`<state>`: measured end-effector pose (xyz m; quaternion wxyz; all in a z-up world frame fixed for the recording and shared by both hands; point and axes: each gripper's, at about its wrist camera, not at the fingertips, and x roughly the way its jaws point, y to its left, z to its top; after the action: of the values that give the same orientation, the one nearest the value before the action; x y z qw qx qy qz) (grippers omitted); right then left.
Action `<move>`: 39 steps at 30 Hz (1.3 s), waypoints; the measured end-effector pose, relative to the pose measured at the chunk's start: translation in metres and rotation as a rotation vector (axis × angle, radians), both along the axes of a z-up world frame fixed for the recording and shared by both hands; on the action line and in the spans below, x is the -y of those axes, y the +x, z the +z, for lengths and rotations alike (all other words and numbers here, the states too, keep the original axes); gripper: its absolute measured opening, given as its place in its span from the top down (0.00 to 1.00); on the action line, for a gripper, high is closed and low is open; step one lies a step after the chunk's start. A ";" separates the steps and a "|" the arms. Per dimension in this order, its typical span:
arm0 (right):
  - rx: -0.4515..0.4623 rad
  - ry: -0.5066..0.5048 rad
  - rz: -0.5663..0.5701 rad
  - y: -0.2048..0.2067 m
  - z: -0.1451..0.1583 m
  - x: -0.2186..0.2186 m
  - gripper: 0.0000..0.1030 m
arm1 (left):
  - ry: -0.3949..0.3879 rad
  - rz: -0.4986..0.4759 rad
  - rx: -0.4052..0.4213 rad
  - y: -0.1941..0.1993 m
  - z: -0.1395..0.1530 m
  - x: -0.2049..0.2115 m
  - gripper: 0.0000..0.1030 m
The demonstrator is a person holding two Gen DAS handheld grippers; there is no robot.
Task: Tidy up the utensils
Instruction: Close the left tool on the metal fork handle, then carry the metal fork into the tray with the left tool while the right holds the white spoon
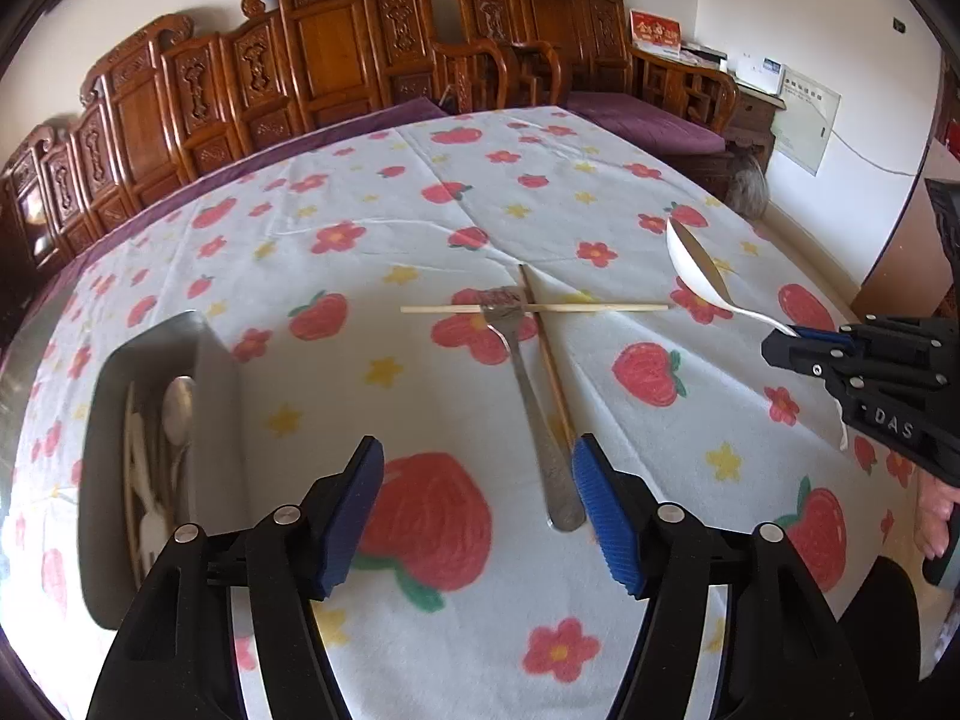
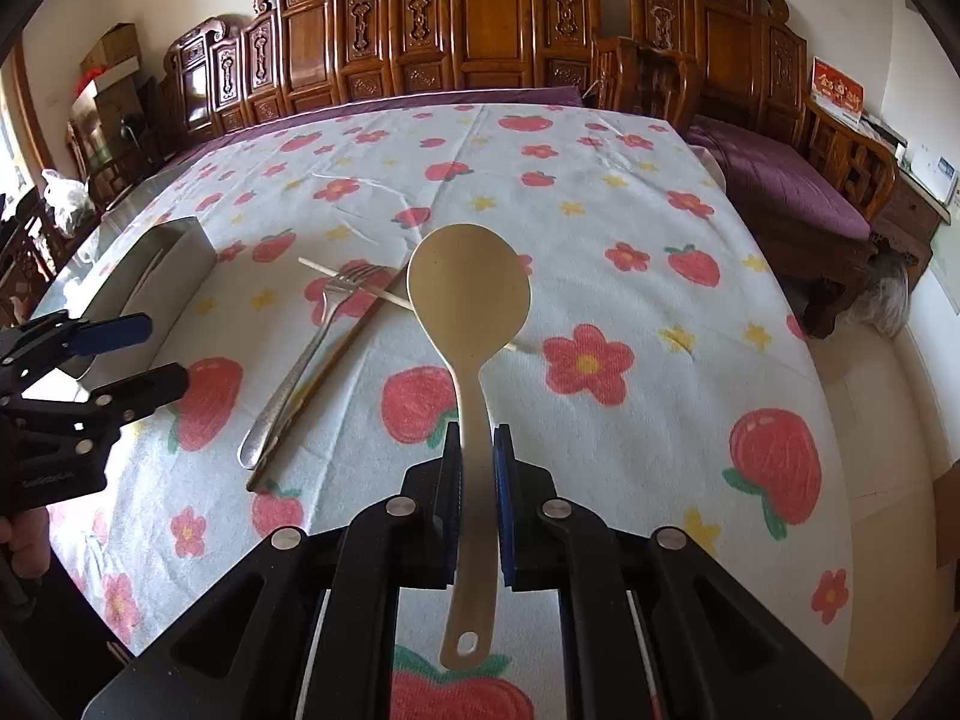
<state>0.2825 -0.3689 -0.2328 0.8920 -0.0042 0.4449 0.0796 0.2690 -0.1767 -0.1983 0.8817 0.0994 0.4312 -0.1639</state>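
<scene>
Steel fork (image 1: 528, 396) and chopsticks (image 1: 534, 308) lie crossed on the tablecloth (image 1: 360, 228), just ahead of the wide-open left gripper (image 1: 478, 510). Right wrist view — the right gripper (image 2: 477, 480) clamps a white spoon (image 2: 468, 300) by its handle, above the cloth.

Open tablecloth (image 1: 372, 228) beyond crossed fork (image 1: 528, 384), chopsticks (image 1: 600, 307).

Metal tray (image 1: 216, 360) interior partly hidden behind its near wall, utensils inside overlapping, count unclear, chopstick (image 1: 555, 387) beside tray partly covered by fork (image 1: 528, 396), spoon (image 2: 468, 324) bowl hiding second chopstick's (image 2: 354, 282) midsection, left claw (image 2: 135, 354) body cut off at frame edge.
</scene>
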 end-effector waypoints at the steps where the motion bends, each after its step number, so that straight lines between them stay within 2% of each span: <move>1: -0.003 -0.004 -0.001 0.000 -0.002 0.002 0.89 | 0.003 -0.003 -0.006 0.004 -0.003 0.004 0.44; 8: -0.012 0.022 -0.030 0.001 -0.007 0.017 0.89 | -0.007 -0.008 -0.071 0.041 -0.026 0.023 0.56; 13: -0.019 0.045 -0.038 0.003 -0.009 0.023 0.89 | -0.013 0.007 -0.126 0.063 -0.044 0.029 0.72; 17: -0.025 0.059 -0.037 0.003 -0.010 0.023 0.89 | -0.031 0.024 -0.159 0.073 -0.053 0.030 0.74; 23: -0.026 0.070 -0.030 0.003 -0.009 0.021 0.89 | 0.001 0.024 -0.141 0.075 -0.053 0.040 0.75; 25: -0.027 0.064 -0.023 0.003 -0.010 0.018 0.89 | 0.017 0.024 -0.137 0.076 -0.053 0.042 0.86; 27: -0.030 0.061 -0.016 0.002 -0.012 0.015 0.89 | 0.018 0.017 -0.141 0.075 -0.053 0.043 0.92; 34: -0.036 0.060 -0.004 0.001 -0.014 0.010 0.89 | 0.046 0.011 -0.154 0.071 -0.052 0.036 0.94; 39: -0.037 0.058 0.007 0.002 -0.014 0.005 0.89 | 0.033 0.022 -0.144 0.061 -0.045 0.021 0.94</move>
<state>0.2844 -0.3739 -0.2468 0.8830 0.0216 0.4590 0.0957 0.3301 -0.1973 -0.2432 0.8483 0.0970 0.4974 -0.1536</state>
